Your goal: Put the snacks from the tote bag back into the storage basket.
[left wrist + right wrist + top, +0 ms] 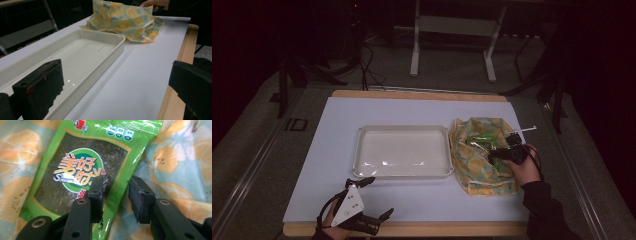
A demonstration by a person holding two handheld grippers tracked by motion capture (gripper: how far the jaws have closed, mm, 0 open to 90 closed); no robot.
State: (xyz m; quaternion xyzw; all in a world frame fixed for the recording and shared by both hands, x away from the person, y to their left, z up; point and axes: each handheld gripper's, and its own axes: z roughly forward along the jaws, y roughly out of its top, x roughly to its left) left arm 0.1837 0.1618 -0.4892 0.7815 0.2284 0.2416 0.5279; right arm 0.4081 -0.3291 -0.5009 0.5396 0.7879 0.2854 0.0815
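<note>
A green snack packet (pixel 82 162) with orange lettering lies on a cloth bag (pixel 175 157) printed with orange slices. My right gripper (pixel 116 192) is open just over it, its jaws a short gap apart. One jaw is over the packet's face and the other over the cloth, with the packet's edge between them. In the high view this gripper (pixel 499 152) reaches into the bag (pixel 477 172) at the table's right, where the packet (pixel 482 139) shows green. My left gripper (pixel 378 198) rests wide open at the front left, holding nothing.
A white empty tray (pixel 362 150) sits mid-table, left of the bag; its rim (pixel 110 50) runs ahead of the left gripper (pixel 115 87). A white mat (pixel 412 200) covers the table, whose wooden edge (pixel 175 87) is near. Dark stands and cables are beyond the far edge.
</note>
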